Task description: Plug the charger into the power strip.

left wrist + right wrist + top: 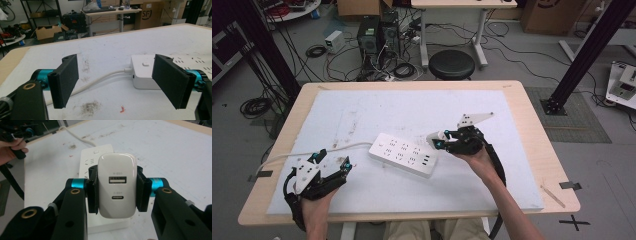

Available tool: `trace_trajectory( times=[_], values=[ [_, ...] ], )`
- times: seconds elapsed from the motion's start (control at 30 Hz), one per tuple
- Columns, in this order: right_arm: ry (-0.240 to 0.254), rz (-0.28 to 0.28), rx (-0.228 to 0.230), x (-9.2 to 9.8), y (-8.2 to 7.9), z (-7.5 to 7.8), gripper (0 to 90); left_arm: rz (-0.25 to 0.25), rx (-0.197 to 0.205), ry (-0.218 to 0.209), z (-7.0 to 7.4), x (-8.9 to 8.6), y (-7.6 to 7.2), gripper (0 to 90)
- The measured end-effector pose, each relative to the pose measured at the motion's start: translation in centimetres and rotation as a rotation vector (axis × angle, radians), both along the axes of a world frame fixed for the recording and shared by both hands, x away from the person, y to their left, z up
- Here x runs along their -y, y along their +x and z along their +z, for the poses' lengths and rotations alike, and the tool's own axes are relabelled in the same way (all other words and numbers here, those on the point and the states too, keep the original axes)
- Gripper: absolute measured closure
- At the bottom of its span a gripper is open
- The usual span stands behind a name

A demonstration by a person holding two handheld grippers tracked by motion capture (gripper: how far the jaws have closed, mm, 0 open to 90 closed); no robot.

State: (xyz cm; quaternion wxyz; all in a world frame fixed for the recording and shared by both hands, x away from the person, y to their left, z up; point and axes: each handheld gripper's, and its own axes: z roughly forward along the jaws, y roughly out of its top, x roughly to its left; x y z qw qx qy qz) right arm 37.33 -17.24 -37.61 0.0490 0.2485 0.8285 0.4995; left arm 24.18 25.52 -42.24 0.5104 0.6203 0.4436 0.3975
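While the white power strip (403, 154) lies slantwise near the middle of the white mat (362, 112) on the wooden table (532, 120), the right gripper (435, 140) hangs just over its right end with a white USB charger (117, 186) clamped between its jaws. From the right gripper view the charger is a smooth, rounded block, its face turned to the camera, with a rectangular USB-A port above and a small oval USB-C port below, each with faint grey lettering that reads upside down. Both black jaws press flat against its two sides. Beneath it sits the strip, glossy white, with rows of dark socket slots along its top.

In the left gripper view the strip's near end shows a small raised switch and a white cable (100, 81) leaving its end face, curling off toward the table's left edge. Over at the near left corner of the mat the left gripper (332, 160) is held with its jaws spread wide, nothing between them, well apart from the strip. Some dark smudges and a tiny red scrap (122, 109) mark the mat near it.
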Motion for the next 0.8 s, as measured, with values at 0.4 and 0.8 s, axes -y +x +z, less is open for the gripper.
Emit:
trace_trajectory(
  times=[0.4,0.8],
  values=[
    [-0.298,0.12,-0.043,-5.7,2.2,0.8,63.5,0.002,-0.006,-0.001,-0.2,-0.2,-0.5,21.6],
    [-0.47,0.178,-0.093,-8.3,3.3,1.4,63.5,0.002,-0.018,-0.009,-0.6,-0.3,-0.7,21.6]
  ],
)
